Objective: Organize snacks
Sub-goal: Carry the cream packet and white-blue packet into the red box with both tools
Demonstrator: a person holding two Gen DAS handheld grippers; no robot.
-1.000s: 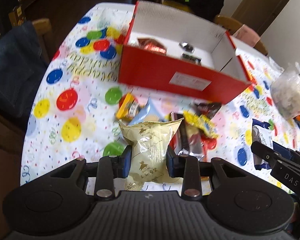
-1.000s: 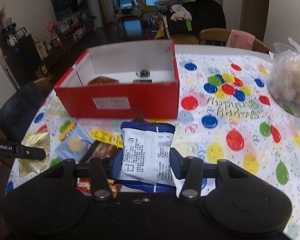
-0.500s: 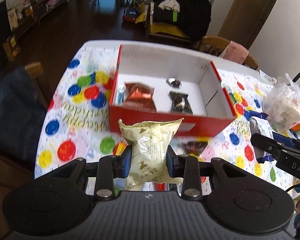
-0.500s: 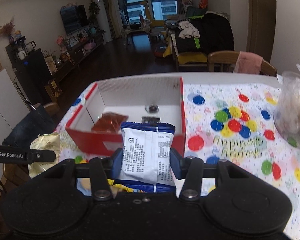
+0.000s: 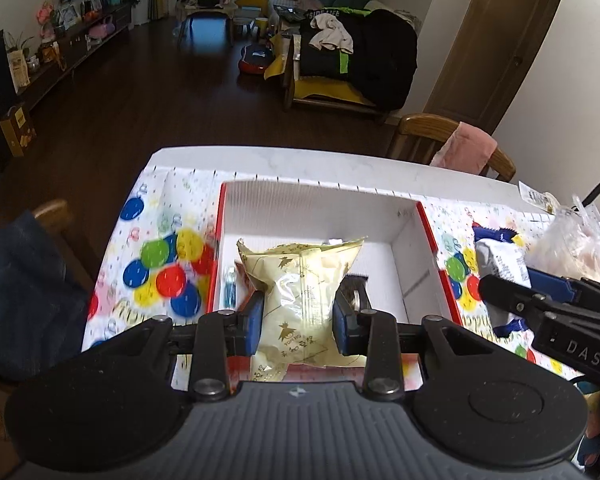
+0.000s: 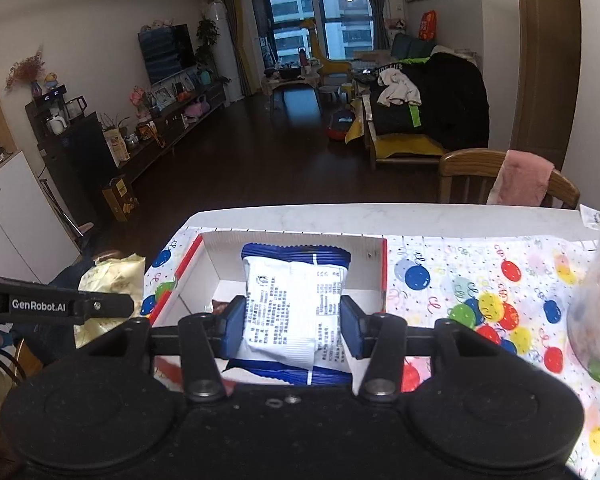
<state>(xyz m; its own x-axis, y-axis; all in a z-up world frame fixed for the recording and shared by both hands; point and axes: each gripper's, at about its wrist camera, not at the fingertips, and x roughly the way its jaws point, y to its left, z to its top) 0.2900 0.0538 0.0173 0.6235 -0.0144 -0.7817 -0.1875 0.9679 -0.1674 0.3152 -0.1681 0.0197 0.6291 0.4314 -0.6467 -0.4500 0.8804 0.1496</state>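
My left gripper (image 5: 298,320) is shut on a pale yellow snack packet (image 5: 300,292) and holds it above the near wall of the red cardboard box (image 5: 404,264). My right gripper (image 6: 292,324) is shut on a blue-and-white snack packet (image 6: 296,308) and holds it over the same box (image 6: 374,268). The box has a white inside and holds a few small snacks, mostly hidden behind the packets. The right gripper also shows at the right of the left wrist view (image 5: 548,304), and the left gripper at the left of the right wrist view (image 6: 60,304).
The table wears a balloon-print cloth (image 6: 480,292). A clear plastic bag of food (image 5: 572,240) stands at the right. Wooden chairs stand at the far side (image 6: 500,176) and at the left (image 5: 40,272). The table's far edge (image 5: 320,160) lies just behind the box.
Both grippers have risen and moved forward with their packets, from above the loose snacks in front of the box to over the box itself. The loose snacks have dropped out of view.
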